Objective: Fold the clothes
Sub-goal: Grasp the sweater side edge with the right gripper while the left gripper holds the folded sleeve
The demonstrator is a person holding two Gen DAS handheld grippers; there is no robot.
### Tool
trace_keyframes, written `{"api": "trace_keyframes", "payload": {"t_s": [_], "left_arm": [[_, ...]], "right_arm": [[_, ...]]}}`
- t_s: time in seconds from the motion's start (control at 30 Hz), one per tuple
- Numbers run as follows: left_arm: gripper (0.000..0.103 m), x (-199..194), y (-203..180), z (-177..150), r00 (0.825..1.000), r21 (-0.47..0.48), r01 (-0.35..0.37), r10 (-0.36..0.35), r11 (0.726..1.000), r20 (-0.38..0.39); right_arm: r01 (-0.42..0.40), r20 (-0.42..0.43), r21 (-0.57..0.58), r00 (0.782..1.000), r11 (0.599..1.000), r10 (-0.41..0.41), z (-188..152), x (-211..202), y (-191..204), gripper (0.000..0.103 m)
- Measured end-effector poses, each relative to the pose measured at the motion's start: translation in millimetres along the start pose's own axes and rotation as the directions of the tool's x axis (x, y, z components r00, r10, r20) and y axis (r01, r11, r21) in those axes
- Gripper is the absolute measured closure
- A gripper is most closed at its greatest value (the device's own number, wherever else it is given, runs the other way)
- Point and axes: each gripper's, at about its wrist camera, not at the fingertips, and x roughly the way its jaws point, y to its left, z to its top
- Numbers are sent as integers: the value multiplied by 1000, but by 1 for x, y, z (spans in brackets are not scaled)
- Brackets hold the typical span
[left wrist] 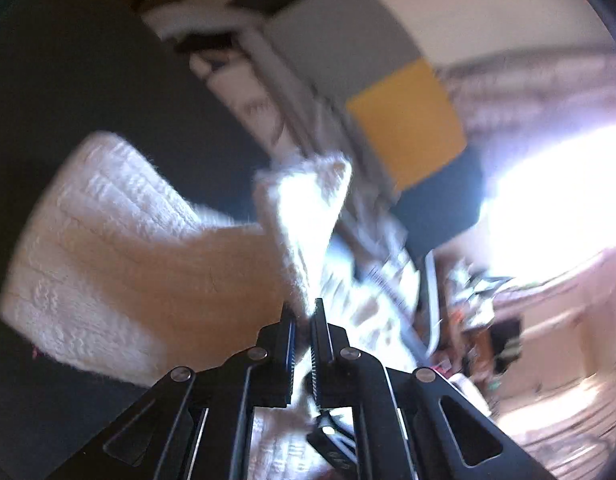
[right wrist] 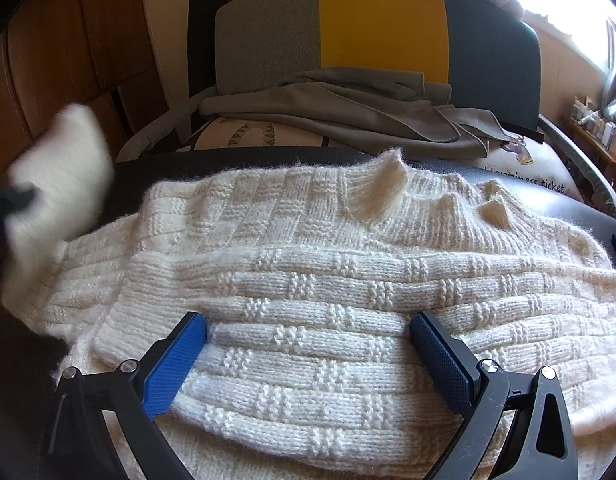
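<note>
The left gripper (left wrist: 305, 312), pinching the white sweater's (right wrist: 328, 280) sleeve (left wrist: 303, 216), risks slipping; the right gripper (right wrist: 308, 330), spread at 6 o'clock, merely rests there.

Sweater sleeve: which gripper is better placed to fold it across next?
Left. The left gripper is shut on the sweater sleeve, lifted; the right gripper rests open on the sweater body.

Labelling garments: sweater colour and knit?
Cream sweater, basket-weave block knit; clearest in the right wrist view.
</note>
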Motion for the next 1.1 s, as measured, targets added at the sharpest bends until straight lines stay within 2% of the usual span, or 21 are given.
{"api": "trace_keyframes", "payload": {"t_s": [0.07,0.17,0.23,0.37,0.47,0.5,0.57,0.6,0.63,0.73,0.87,0.97,1.0,1.07,1.1], "left_arm": [[98,23,4,-8,998,-7,-41,41,999,-48],[94,40,13,0,998,-17,-40,39,999,-57],[82,31,11,0,998,-6,-28,28,1000,-57],[82,-5,4,-1,1000,39,-23,23,999,-11],[82,-45,0,-13,999,81,-15,11,997,51],[82,-54,1,-15,998,97,-22,15,995,68],[82,-68,7,-26,996,145,-51,40,988,83],[82,-71,10,-32,995,164,-64,50,984,84],[82,-69,11,-38,995,178,-74,61,981,80],[82,-65,17,-56,996,212,-82,71,974,58],[82,-52,21,-70,996,256,-85,72,963,60],[82,-46,23,-73,996,266,-81,69,960,55],[82,-44,25,-73,996,263,-79,68,962,51],[82,-40,30,-72,997,259,-72,61,963,49],[82,-38,33,-72,997,257,-69,60,964,45]], "right_arm": [[-5,1,3,1000,1000,5,0,0,0,0],[-8,1,6,1000,1000,8,0,1,-1,0],[-8,0,6,1000,1000,8,0,1,-1,0],[1,-10,-1,1000,1000,-1,1,2,1,0],[-37,-19,10,999,999,38,5,-5,-2,1],[-57,-18,18,998,998,57,7,-9,-3,2],[-127,-1,61,992,990,127,10,-22,-6,24],[-162,3,86,987,983,162,11,-27,-7,29],[-216,7,127,976,968,217,12,-32,-8,35],[-373,13,294,922,880,387,10,-32,-12,36],[-475,26,471,849,743,527,1,-17,-8,36],[-478,42,528,841,702,540,-3,-7,1,36],[-483,61,555,836,677,546,-4,-1,1,36],[-485,94,584,837,651,539,-3,3,0,36],[-479,95,584,842,655,531,-1,5,2,37]]}}
